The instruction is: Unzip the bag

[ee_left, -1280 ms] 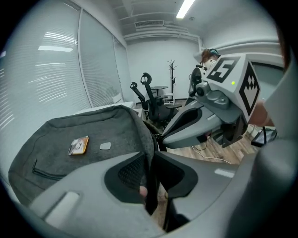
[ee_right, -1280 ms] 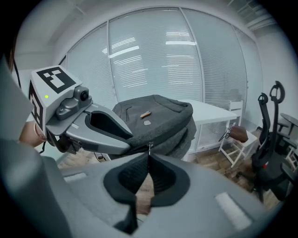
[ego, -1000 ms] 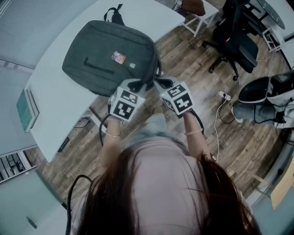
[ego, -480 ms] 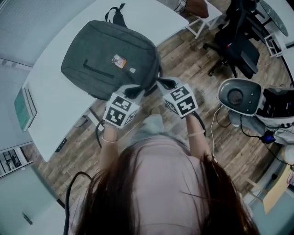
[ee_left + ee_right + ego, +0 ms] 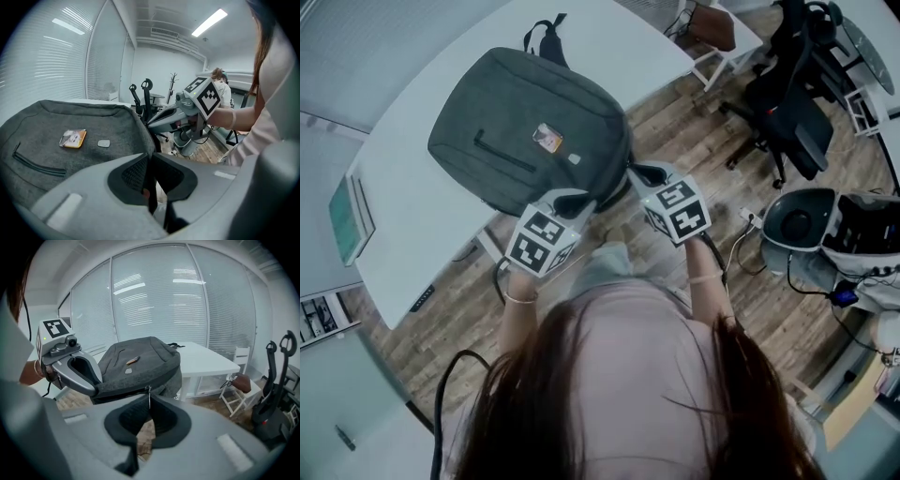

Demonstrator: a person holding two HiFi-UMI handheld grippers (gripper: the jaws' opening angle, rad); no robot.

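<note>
The grey bag is laid flat on the white table, in the upper left-centre of the head view. Its near corner reaches past the table's edge toward the person. A small orange badge and a dark pocket zip are seen on its top face. Black straps are seen at its far end.

The bag's near edge is gripped by the left gripper, just below the bag in the head view. Its jaws have just been drawn closer and are now nearly together. In the left gripper view a dark fold of the bag's edge is pinched between the pads. The same gripper is seen at the left of the right gripper view, clamped on the bag's edge.

The right gripper is held just right of the left one, at the bag's lower right corner. In its own view the jaws are closed on a thin metal zipper pull. The pull stands upright between the pad tips, with the bag directly behind.

A green-covered book is laid at the table's left edge. A wooden floor lies to the right of the table. A black office chair is seen at the upper right, and a white folding chair with a brown seat at the top.
</note>
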